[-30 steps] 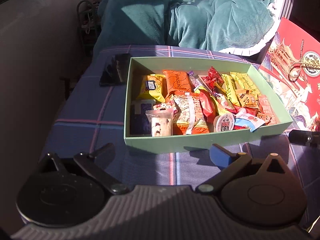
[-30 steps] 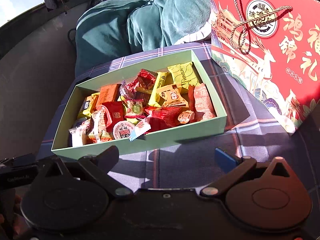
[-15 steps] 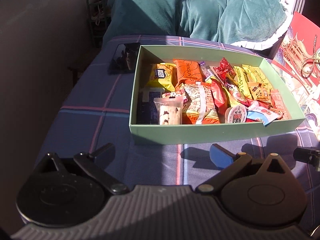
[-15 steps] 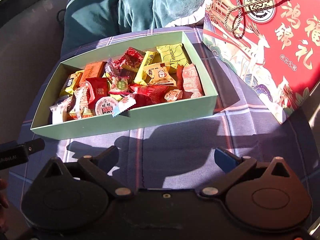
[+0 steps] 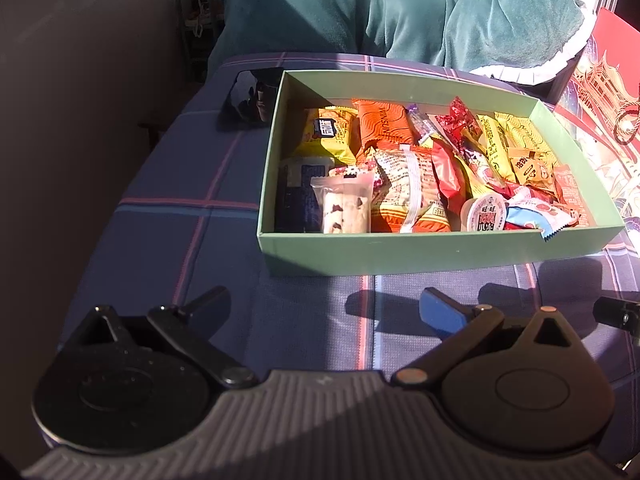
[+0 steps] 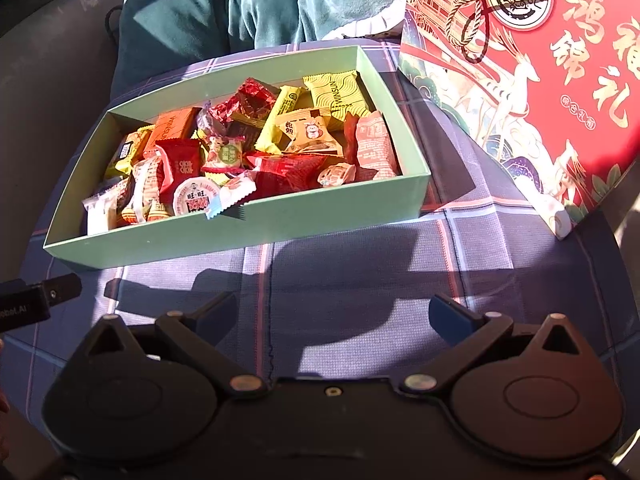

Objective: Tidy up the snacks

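both the left gripper (image 5: 320, 304) and right gripper (image 6: 332, 312) hang spread wide and empty at lower frame; the pale green cardboard box (image 5: 400, 254) of mixed wrapped snacks (image 6: 256, 152) fills mid-frame on the blue plaid-covered table (image 6: 360, 264).

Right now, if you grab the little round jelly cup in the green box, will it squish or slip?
The jelly cup looks like stiff plastic with a flat foil lid, so it probably won't squish much. Its round, smooth side may slip between the fingers. It lies tilted on loose wrappers, so a push would likely tip or roll it.
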### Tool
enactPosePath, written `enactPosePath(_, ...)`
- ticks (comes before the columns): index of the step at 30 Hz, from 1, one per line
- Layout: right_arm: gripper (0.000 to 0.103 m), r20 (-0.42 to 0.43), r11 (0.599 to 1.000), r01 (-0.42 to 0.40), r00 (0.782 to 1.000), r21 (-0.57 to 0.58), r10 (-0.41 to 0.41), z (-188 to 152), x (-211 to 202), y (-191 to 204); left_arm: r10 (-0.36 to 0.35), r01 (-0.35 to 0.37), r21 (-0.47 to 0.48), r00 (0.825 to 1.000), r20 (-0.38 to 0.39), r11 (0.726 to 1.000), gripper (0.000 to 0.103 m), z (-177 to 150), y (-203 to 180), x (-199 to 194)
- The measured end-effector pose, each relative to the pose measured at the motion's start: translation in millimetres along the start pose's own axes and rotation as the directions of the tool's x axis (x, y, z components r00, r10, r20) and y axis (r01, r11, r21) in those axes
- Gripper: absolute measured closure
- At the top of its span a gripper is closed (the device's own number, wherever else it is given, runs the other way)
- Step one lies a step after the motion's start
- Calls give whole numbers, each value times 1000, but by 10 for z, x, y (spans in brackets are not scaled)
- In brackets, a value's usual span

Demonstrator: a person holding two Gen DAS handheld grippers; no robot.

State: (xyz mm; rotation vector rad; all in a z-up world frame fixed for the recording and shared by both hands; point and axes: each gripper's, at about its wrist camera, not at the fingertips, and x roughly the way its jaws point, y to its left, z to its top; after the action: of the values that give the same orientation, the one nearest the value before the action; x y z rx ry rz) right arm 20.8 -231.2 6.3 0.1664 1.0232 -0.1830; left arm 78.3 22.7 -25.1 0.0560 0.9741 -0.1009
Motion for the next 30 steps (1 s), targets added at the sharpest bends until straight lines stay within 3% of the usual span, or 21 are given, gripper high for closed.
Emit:
enactPosePath(12, 0, 26, 998, 60, 998, -11, -60, 57, -13, -47, -9, 9, -5, 1000, 5, 1000, 0, 149, -56, 12)
enactPosePath(30, 0, 33, 997, 70, 997, -32, -69, 109, -58, -6, 29, -28, -28, 999, 18, 999, 0, 206, -6, -16)
